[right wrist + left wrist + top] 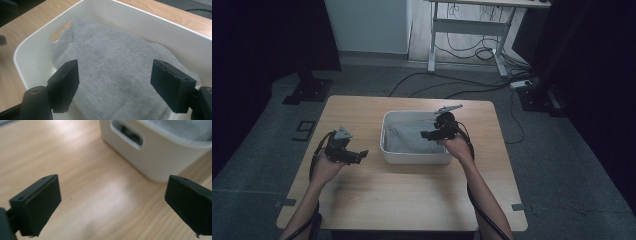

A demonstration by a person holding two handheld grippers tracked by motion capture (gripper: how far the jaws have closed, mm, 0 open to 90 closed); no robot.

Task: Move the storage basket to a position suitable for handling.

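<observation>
Now both claws gape empty, the right claw above the grey cloth in the white bin.

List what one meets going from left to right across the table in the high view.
Left gripper with open jaws → white tub holding a grey cloth → right gripper, jaws open above the cloth → bare table edge.

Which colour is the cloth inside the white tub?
Grey cloth, seen best in the right gripper view.
</observation>
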